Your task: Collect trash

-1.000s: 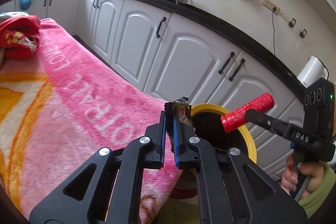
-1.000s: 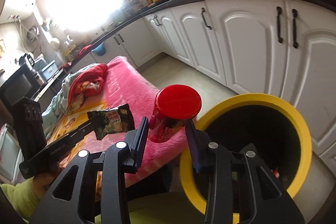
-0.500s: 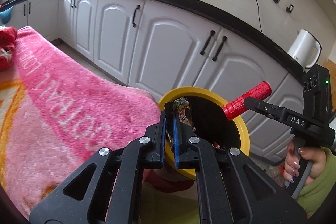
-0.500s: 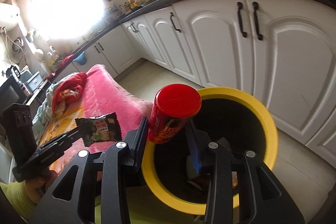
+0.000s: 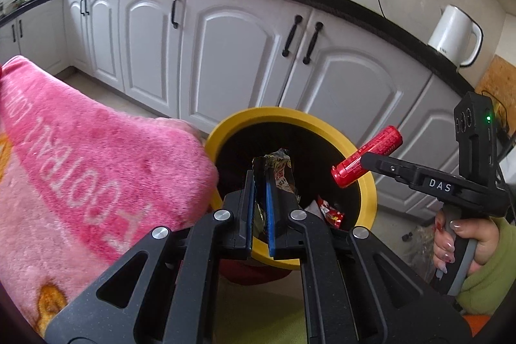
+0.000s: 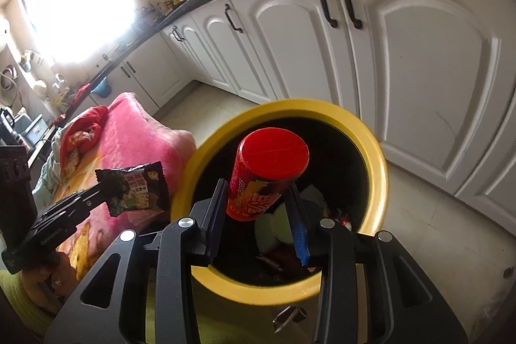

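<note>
1. Far left was a pink blanket [image 5: 96, 170] with white lettering, draped over something and bulging right up against the bin's rim. In the right wrist view there was a red bundle of cloth [image 6: 82, 131] sitting further back on it.
2. Left gripper [image 5: 260, 182] had its tongs pinched narrow on a dark snack wrapper [image 5: 279, 170], which stuck out past the tips. From its own camera the wrapper sat over the bin's mouth; the other camera showed the wrapper [image 6: 135, 187] looking more like it was at the rim's outer edge, over the blanket, so can't say for sure it was above the opening.
3. Middle: the yellow-rimmed trash bin [image 5: 367, 192] on the floor in front of white cabinets [image 5: 225, 54], black inside, already holding a red packet [image 5: 329, 211] and some other scraps.
4. Right gripper [image 6: 258, 205] was clamped around a red cylindrical can [image 6: 267, 176] with a red lid, gripped on its lower body, tilted and hanging over the bin's opening [image 6: 375, 182].
5. Far right, a hand [image 5: 458, 240] in a green sleeve held that gripper's handle, with a white kettle [image 5: 454, 34] up on the black counter behind.
</note>
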The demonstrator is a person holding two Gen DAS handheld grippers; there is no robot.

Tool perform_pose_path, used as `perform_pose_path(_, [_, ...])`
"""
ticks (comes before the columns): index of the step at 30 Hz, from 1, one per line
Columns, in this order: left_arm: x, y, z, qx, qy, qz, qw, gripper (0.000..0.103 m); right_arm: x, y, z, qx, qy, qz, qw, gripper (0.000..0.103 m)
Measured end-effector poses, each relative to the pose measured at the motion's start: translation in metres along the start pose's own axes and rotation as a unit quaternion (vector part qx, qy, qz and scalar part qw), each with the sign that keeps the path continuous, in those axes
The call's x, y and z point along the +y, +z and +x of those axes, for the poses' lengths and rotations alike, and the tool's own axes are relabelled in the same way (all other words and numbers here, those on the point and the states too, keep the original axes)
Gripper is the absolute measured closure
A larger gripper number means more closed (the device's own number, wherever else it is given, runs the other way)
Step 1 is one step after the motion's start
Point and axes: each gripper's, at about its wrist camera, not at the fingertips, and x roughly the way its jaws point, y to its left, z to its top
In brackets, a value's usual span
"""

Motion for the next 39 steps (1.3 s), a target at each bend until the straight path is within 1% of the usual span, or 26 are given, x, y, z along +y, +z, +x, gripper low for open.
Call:
perform_pose_path(8, [-0.011, -0.007, 0.014, 0.02, -0.004, 0.019, 0.9996, 0.1, -0.012, -0.009, 0.005, 0.011, -0.009, 0.009, 1.0, 0.069])
perform_pose_path(14, [-0.014, -0.009, 0.023, 0.032, -0.006, 0.022, 0.9992, 0.1, -0.014, -0.01, 0.009, 0.018, -0.002, 0.016, 1.0, 0.068])
perform_pose_path(18, [-0.015, -0.006, 0.029, 0.036, -0.008, 0.023, 0.999, 0.1, -0.017, -0.009, 0.01, 0.02, -0.005, 0.023, 1.0, 0.067])
perform_pose_path(19, [-0.015, -0.005, 0.031, 0.038, -0.008, 0.024, 0.9989, 0.099, -0.018, -0.009, 0.01, 0.02, -0.005, 0.025, 0.999, 0.066])
perform_pose_path(21, [-0.015, -0.003, 0.036, 0.043, -0.002, 0.024, 0.9988, 0.097, -0.02, -0.008, 0.007, 0.015, -0.008, 0.03, 0.999, 0.055])
perform_pose_path(23, [-0.013, -0.003, 0.038, 0.044, 0.0, 0.019, 0.9989, 0.086, -0.022, -0.007, 0.004, 0.009, -0.013, 0.031, 0.999, 0.055])
perform_pose_path(24, [-0.012, -0.003, 0.038, 0.044, 0.0, 0.017, 0.9989, 0.083, -0.023, -0.007, 0.003, 0.008, -0.014, 0.032, 0.999, 0.055])
perform_pose_path(26, [-0.008, -0.003, 0.037, 0.044, 0.001, 0.009, 0.999, 0.071, -0.026, -0.006, 0.001, 0.006, -0.018, 0.037, 0.999, 0.055])
perform_pose_path(28, [-0.004, -0.002, 0.034, 0.042, 0.0, 0.001, 0.9991, 0.062, -0.028, -0.006, 0.0, 0.004, -0.02, 0.041, 0.999, 0.054])
perform_pose_path(30, [-0.002, -0.001, 0.032, 0.039, -0.001, -0.005, 0.9992, 0.055, -0.026, -0.006, -0.002, 0.002, -0.021, 0.04, 0.999, 0.051])
perform_pose_path(32, [0.0, 0.0, 0.028, 0.036, 0.001, -0.009, 0.9993, 0.044, -0.023, -0.006, -0.004, 0.0, -0.022, 0.036, 0.999, 0.048])
perform_pose_path(34, [0.001, 0.001, 0.024, 0.031, 0.003, -0.011, 0.9994, 0.038, -0.019, -0.005, -0.005, -0.002, -0.022, 0.032, 0.999, 0.044])
perform_pose_path(38, [0.006, 0.003, 0.012, 0.02, 0.012, -0.016, 0.9996, 0.021, -0.007, -0.001, -0.01, -0.009, -0.026, 0.019, 0.999, 0.035])
perform_pose_path(39, [0.008, 0.004, 0.009, 0.017, 0.015, -0.018, 0.9996, 0.02, -0.004, 0.0, -0.01, -0.01, -0.027, 0.016, 0.999, 0.032])
